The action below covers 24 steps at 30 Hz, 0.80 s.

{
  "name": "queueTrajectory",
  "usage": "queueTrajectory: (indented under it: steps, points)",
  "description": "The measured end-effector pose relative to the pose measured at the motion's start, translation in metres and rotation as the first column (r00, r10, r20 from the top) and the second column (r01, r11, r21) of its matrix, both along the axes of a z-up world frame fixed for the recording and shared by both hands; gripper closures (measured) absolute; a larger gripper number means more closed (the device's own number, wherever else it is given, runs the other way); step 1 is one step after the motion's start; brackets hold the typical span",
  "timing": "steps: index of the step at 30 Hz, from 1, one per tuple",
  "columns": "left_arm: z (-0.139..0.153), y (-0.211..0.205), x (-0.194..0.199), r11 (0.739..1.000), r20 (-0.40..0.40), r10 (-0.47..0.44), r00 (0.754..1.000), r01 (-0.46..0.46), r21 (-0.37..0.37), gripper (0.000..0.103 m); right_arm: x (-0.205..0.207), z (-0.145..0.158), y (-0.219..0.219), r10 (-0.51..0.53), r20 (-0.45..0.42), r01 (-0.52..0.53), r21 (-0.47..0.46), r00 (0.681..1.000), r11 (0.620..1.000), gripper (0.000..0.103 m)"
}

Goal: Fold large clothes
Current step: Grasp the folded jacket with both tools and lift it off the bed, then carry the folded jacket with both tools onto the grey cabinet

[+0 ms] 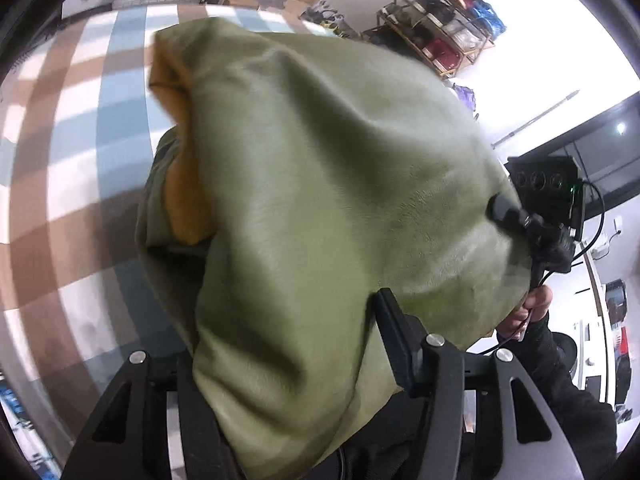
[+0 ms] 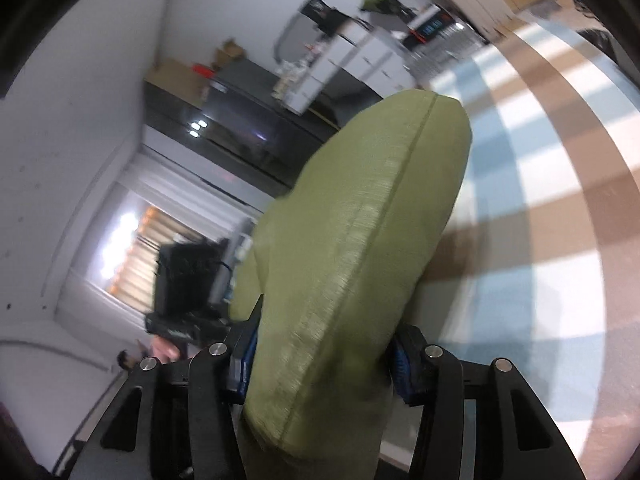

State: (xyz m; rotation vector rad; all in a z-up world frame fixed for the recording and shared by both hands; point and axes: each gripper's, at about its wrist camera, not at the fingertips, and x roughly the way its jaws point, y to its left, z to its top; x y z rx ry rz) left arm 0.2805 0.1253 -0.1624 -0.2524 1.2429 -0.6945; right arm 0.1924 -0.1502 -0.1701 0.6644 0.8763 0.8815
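A bulky olive-green garment (image 1: 320,184) with an orange lining (image 1: 188,200) fills the left wrist view, lifted off the checked cloth (image 1: 80,160). My left gripper (image 1: 288,320) is shut on a thick bunch of it. One finger (image 1: 400,340) presses the fabric; the other is hidden under it. At the garment's right edge my right gripper (image 1: 516,220) pinches the cloth, with a hand (image 1: 532,308) below it. In the right wrist view the right gripper (image 2: 328,320) is shut on a thick fold with a ribbed hem (image 2: 360,220), and its blue pads (image 2: 400,360) bear on the fold.
The blue, brown and white checked cloth (image 2: 540,200) covers the table under the garment. A rack of bags (image 1: 440,28) stands against the far wall. A dark cabinet (image 2: 260,120) and a bright curtained window (image 2: 132,248) lie to the left in the right wrist view.
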Motion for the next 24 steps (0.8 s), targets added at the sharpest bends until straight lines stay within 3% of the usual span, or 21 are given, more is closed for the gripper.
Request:
queueTrajectory:
  steps: [3, 14, 19, 24]
  points:
    - [0.018, 0.009, -0.007, 1.000, 0.025, 0.005, 1.000, -0.005, -0.017, 0.052, 0.001, 0.022, 0.007, 0.003, 0.049, -0.006, 0.044, 0.999, 0.999, 0.052]
    - [0.053, 0.060, -0.026, 0.992, 0.107, 0.114, 0.988, -0.107, -0.071, 0.052, 0.018, 0.088, 0.069, 0.073, 0.120, -0.076, 0.022, 0.990, 0.997, 0.052]
    - [0.070, 0.092, -0.042, 0.983, 0.151, 0.173, 0.973, -0.161, -0.088, 0.052, 0.027, 0.127, 0.120, 0.122, 0.175, -0.128, 0.021, 0.977, 0.992, 0.052]
    - [0.098, 0.146, -0.064, 0.964, 0.197, 0.264, 0.944, -0.253, -0.081, 0.052, 0.032, 0.164, 0.191, 0.208, 0.236, -0.213, -0.004, 0.949, 0.977, 0.052]
